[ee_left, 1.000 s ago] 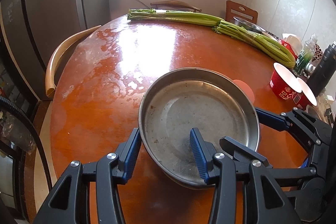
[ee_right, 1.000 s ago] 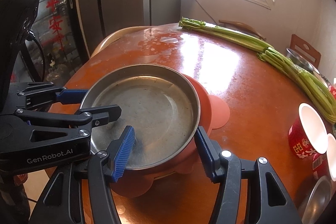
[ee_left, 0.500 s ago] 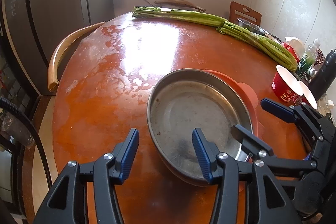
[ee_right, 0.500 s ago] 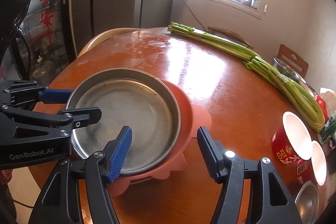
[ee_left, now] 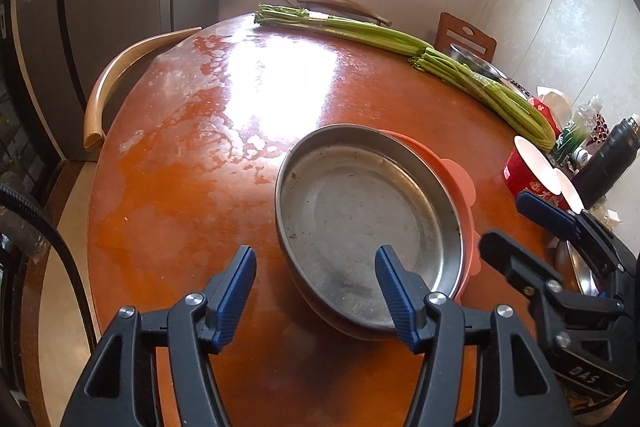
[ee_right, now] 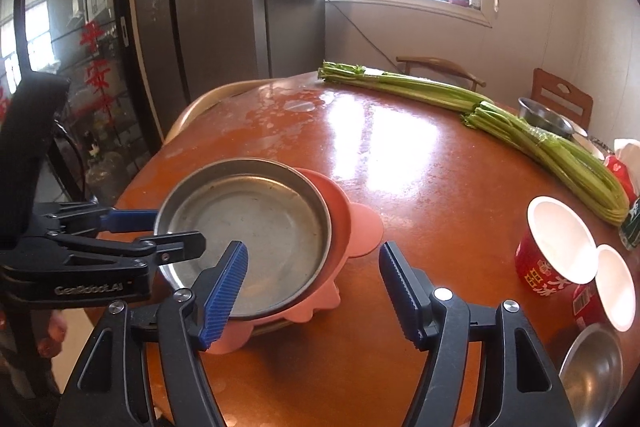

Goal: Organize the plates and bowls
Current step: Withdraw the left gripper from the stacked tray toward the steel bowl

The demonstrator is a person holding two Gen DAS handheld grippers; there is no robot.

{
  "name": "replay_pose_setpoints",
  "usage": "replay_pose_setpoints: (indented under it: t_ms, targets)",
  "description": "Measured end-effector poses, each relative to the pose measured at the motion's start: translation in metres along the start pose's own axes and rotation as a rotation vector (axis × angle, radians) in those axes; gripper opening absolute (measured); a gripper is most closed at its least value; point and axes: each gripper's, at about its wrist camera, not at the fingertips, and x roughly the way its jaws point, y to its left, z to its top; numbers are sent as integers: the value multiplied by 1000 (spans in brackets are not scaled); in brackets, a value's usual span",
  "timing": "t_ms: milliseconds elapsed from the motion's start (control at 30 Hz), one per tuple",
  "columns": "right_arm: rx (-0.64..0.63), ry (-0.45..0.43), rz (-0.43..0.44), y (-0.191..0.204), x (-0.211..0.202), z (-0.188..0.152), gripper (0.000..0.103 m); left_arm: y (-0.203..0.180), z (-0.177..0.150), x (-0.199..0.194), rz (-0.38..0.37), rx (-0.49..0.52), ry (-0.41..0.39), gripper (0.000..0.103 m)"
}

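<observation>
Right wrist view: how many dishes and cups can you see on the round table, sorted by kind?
Steel pans or bowls: 3, the wide shallow steel pan, a small steel bowl behind the celery, and a steel bowl at the near right edge.
Pink plastic plates: 1, the pink plate under the pan.
Red paper cups: 2, and.
Total: 6

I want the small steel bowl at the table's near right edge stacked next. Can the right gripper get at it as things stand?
Probably yes. The right gripper is open and holds nothing, and the steel bowl lies uncovered just to its right. The red cups stand close behind it, so approach from the near side.
</observation>
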Motion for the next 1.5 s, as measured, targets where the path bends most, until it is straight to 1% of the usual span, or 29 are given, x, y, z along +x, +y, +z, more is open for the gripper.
replay_pose_setpoints:
  t_ms: [100,200,367,433,500,633,733,833,1000,1100,1200,1333,1400,1467,1500]
  targets:
    - [5,12,10,-4,-7,-7,70,2,-2,2,17,-17,7,63]
    - [30,18,42,-6,-12,-13,70,2,-5,6,-5,-40,23,63]
    - [58,38,53,-12,-11,-25,70,-10,-7,13,-38,-44,45,63]
    - [76,54,60,-16,-6,-28,70,-17,-7,17,-22,-38,55,65]
    - [76,72,53,-17,-4,-32,70,-24,-6,22,-4,-40,70,65]
    - [73,66,21,-25,-5,-36,70,-30,-2,33,-8,-66,94,65]
    - [88,51,-7,-36,-9,-36,70,-38,2,41,3,-52,96,66]
    - [106,44,-26,-49,-15,-36,70,-52,10,52,-9,-40,100,66]
    - [140,14,-107,-75,-32,-37,71,-76,23,69,-14,-23,89,66]
    - [170,-6,-138,-90,-44,-39,71,-90,30,78,3,0,81,67]
    - [197,-36,-177,-104,-57,-42,71,-93,32,78,32,-4,55,67]
    - [216,-65,-201,-116,-68,-44,73,-90,28,66,68,-17,12,67]
    - [226,-76,-187,-119,-73,-46,73,-87,26,54,95,-19,-16,67]
    - [229,-88,-181,-121,-78,-48,73,-86,22,40,133,-21,-60,67]
    - [222,-94,-183,-121,-81,-47,73,-87,20,33,138,-13,-73,67]
